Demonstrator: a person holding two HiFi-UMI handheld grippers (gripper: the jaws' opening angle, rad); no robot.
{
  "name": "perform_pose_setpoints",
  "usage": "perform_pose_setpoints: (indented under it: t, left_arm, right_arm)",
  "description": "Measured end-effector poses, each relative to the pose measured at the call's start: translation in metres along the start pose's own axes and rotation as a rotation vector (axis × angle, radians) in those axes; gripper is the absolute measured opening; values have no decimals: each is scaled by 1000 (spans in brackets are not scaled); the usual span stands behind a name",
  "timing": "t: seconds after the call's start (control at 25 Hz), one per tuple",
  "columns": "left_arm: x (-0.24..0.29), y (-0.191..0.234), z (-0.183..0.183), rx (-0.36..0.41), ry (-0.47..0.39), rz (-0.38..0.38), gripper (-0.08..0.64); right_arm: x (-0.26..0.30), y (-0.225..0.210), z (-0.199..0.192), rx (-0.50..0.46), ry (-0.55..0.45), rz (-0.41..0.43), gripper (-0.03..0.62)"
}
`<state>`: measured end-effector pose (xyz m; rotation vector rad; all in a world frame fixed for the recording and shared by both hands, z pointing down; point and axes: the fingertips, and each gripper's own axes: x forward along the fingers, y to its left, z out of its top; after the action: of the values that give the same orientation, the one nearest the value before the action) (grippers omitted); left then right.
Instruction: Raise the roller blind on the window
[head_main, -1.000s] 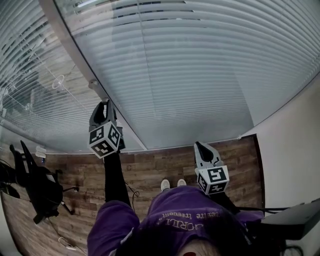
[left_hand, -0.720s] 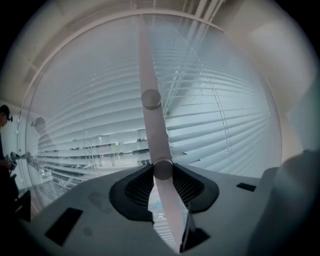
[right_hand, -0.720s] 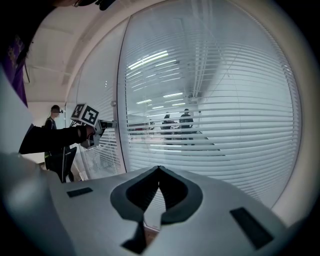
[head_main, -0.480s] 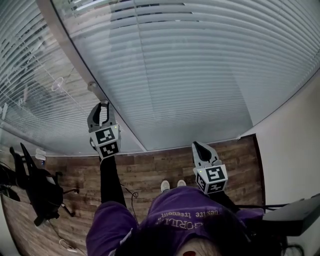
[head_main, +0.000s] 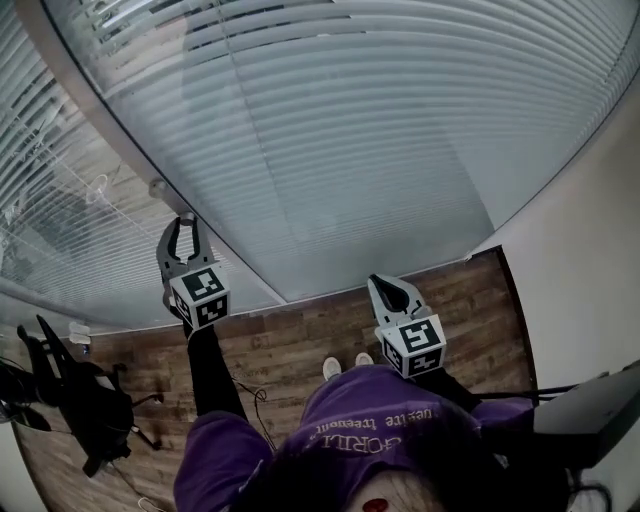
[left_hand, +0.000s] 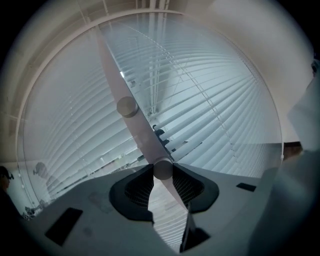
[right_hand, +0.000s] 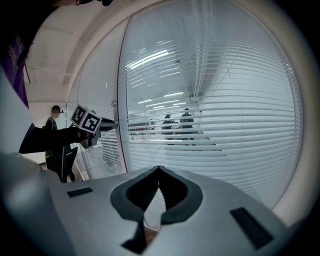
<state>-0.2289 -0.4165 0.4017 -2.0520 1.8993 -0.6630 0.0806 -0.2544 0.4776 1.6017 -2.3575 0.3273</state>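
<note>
The slatted blind (head_main: 350, 130) hangs lowered over the window, reaching nearly to the wooden floor (head_main: 290, 345). A pale upright post (left_hand: 142, 135) divides the glass panes. The left gripper (head_main: 183, 230) reaches up to that post, its jaws clamped on a small round knob (left_hand: 162, 169). The right gripper (head_main: 385, 290) is held lower, well apart from the glass, jaws together and empty.

Wood-plank floor (head_main: 290, 340) carries a black chair (head_main: 75, 385), a loose cable (head_main: 252, 398) and the person's shoes (head_main: 332, 369)
</note>
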Motion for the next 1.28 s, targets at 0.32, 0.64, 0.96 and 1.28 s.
perform_pose_setpoints:
  t: [0.32, 0.64, 0.96, 1.28]
  left_arm:
    - [-1, -2, 2, 131, 9, 31, 123]
    - [-4, 1, 6, -286, -43, -3, 123]
    - [-6, 2, 0, -1006, -106, -154, 124]
    - [-8, 7, 1, -1296, -174, -201, 123]
  right_arm:
    - [-2, -3, 0, 5, 3, -7, -2]
    - [-2, -4, -4, 16, 5, -8, -2]
    - [-1, -4, -6, 24, 10, -10, -2]
    - [-4, -4, -7, 17, 12, -12, -2]
